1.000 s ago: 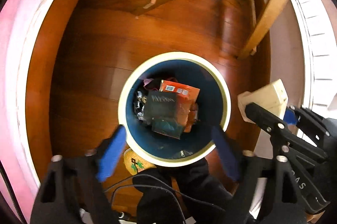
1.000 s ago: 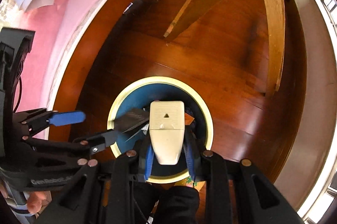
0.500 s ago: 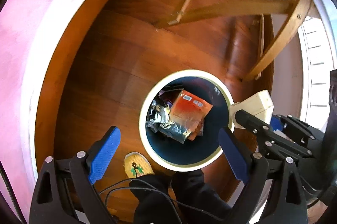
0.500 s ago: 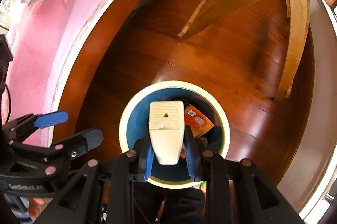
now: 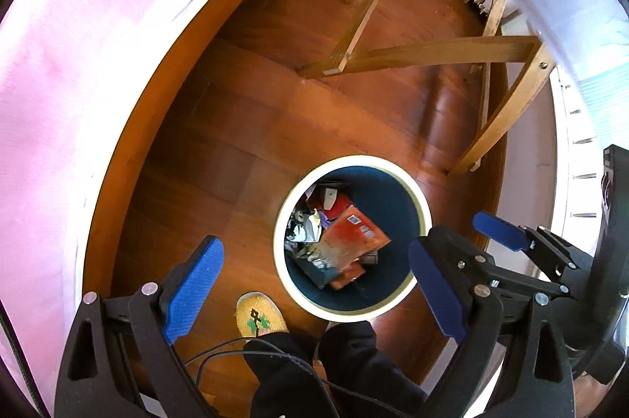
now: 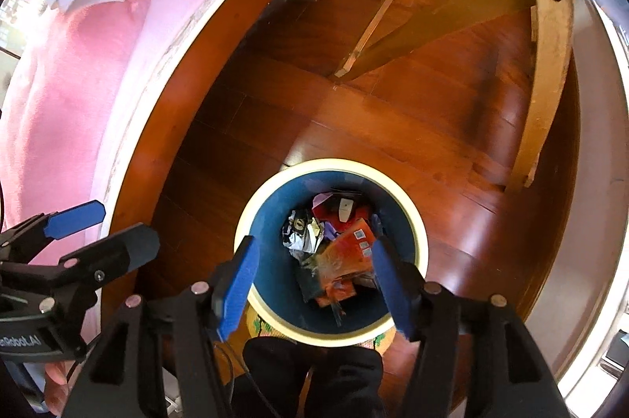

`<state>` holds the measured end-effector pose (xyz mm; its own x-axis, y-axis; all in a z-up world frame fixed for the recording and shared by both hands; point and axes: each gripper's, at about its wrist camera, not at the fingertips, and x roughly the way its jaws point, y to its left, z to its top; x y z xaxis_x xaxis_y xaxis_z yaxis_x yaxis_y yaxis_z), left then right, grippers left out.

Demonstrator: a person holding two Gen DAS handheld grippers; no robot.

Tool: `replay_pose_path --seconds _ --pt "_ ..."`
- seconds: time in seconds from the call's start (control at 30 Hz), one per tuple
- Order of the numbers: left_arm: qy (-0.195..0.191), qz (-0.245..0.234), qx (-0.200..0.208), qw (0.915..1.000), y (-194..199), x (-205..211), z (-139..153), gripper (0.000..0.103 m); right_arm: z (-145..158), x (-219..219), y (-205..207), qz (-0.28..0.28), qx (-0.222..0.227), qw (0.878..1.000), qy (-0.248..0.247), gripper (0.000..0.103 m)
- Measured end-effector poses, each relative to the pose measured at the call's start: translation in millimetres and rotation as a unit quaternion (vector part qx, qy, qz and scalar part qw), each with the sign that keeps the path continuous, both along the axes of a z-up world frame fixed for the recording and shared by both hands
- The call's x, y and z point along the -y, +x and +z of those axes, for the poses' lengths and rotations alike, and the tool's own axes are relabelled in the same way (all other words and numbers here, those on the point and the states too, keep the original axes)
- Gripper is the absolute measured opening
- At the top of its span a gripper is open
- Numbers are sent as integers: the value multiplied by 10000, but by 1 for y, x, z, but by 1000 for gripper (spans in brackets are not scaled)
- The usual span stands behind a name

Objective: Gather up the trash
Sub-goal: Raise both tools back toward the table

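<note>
A round bin with a cream rim [image 5: 422,205] [image 6: 251,209] and blue inside stands on the wood floor. It holds an orange wrapper [image 5: 350,241] [image 6: 346,255], crumpled foil [image 5: 304,229] [image 6: 300,231] and a cream plug-shaped piece [image 5: 329,199] [image 6: 345,209] at the far side. My left gripper [image 5: 318,288] is open and empty, high above the bin's near edge. My right gripper [image 6: 314,280] is open and empty, straight above the bin. The right gripper also shows at the right of the left wrist view [image 5: 507,249].
A pink-covered bed [image 5: 59,83] [image 6: 59,103] with a wooden side rail runs along the left. Light wooden frame legs [image 5: 432,52] [image 6: 546,72] stand behind the bin. A white wall and radiator [image 5: 578,142] are at the right. The person's slipper [image 5: 257,317] and dark trousers are below.
My right gripper has opened and the cream piece has dropped into the bin. Both grippers have risen, so the bin looks smaller.
</note>
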<state>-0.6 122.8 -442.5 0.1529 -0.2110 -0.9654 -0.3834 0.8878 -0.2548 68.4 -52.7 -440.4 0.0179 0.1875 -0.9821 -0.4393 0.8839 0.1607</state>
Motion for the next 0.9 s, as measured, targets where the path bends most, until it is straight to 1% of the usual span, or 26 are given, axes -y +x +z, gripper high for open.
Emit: replay_pose_path --seconds 0.13,0.27,0.4,0.43,0.53,0.57,0.63,0.67,0.77,0.8,0.83,0.9 --pt "-35 5 171 9998 -1 2 29 94 26 -1 -3 -27 -1 10000 32 60" --pt "-27 -51 349 9994 -2 2 68 94 63 0 -8 -39 64 9999 126 60" --pt "16 -118 681 9976 -2 1 124 94 117 1 -12 -36 236 9993 271 60" --pt "35 -129 759 9970 -2 0 137 94 126 3 -12 -46 267 9991 312 60" --pt "86 -152 1060 9942 -2 -2 182 94 171 8 -14 -128 434 9979 459 60" --pt "93 -163 1149 9932 -2 -2 196 94 180 10 -13 -150 470 9976 495 60" --pt "82 -188 1361 9905 -2 -4 225 94 210 14 -14 -227 592 9963 583 60" --pt "89 -197 1453 9892 -1 -4 238 94 219 17 -13 -262 625 9958 609 60" --pt "210 -250 1742 9842 0 -2 278 95 257 25 -14 -456 783 9931 750 60" --pt "267 -270 1841 9822 1 -1 294 95 270 29 -13 -536 853 9917 804 60" --pt "291 -283 1912 9807 2 0 303 96 285 32 -12 -618 937 9900 857 60" --pt "307 -332 2075 9772 5 0 328 100 307 37 -12 -743 1078 9871 925 60"
